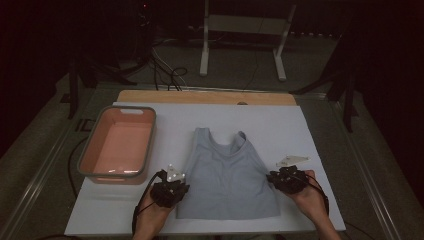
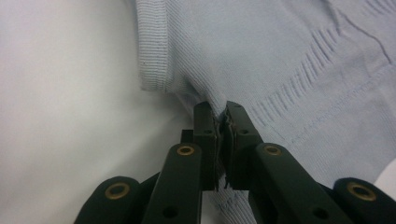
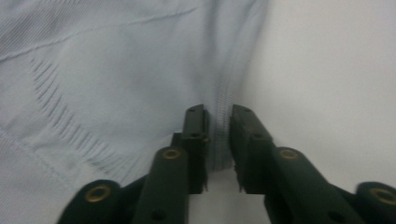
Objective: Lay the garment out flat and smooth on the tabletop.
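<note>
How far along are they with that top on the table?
Early on. The top lies spread flat on the table. The left gripper is pinching the top's side edge; the right gripper has the opposite edge between its jaws, with a small gap showing. No fold is made yet, and the basket holds nothing.

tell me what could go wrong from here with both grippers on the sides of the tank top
1. The right gripper has the tank top edge between its jaws, but a small gap shows, so that side may slip when lifted.
2. The left gripper pinches only a thin fold near the armhole, so a pull could stretch the knit or lift one layer.
3. With uneven grips, the top may bunch or skew instead of folding flat, well short of the pink tub.
</note>
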Demonstrator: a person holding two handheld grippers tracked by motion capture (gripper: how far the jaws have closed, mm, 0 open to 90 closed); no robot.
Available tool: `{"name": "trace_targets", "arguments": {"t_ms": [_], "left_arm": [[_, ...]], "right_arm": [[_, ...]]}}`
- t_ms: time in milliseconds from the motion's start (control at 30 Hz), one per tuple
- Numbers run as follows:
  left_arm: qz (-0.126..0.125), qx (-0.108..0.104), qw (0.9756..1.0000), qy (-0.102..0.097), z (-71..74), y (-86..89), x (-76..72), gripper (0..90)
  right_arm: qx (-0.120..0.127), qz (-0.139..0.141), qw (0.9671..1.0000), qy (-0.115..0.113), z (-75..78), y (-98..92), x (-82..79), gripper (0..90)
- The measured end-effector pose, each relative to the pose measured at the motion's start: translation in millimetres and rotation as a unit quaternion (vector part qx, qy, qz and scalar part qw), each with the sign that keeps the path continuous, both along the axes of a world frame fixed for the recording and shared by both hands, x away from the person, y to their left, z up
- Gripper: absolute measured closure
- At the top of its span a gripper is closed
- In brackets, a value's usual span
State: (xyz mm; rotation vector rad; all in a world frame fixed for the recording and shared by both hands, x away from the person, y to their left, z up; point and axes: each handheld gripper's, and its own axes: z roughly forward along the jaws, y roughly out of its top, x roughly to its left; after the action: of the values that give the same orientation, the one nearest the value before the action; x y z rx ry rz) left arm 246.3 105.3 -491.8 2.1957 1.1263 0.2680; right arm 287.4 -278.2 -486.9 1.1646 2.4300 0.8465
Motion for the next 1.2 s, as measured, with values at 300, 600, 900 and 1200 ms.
{"name": "trace_targets", "arguments": {"t_ms": [300, 600, 900, 1200], "left_arm": [[0.012, 0.001, 0.9999, -0.01, 3.2, 8.7, -2.4, 85.8], [0.028, 0.0, 0.9994, -0.019, 5.7, 15.4, -2.5, 85.8], [0.008, -0.012, 0.9992, -0.037, 11.3, 9.4, -4.4, 72.7], [-0.005, -0.017, 0.9982, -0.057, 20.9, -5.2, 2.0, 63.0]], "right_arm": [[0.014, -0.029, 0.9992, -0.022, 3.0, 6.5, 13.6, 63.0], [0.018, -0.04, 0.9989, -0.015, -5.7, 17.9, 29.4, 61.7], [0.019, -0.036, 0.9991, 0.013, -13.2, 35.7, 39.3, 55.6], [0.022, -0.016, 0.9991, 0.033, -12.8, 43.4, 38.9, 89.6]]}}
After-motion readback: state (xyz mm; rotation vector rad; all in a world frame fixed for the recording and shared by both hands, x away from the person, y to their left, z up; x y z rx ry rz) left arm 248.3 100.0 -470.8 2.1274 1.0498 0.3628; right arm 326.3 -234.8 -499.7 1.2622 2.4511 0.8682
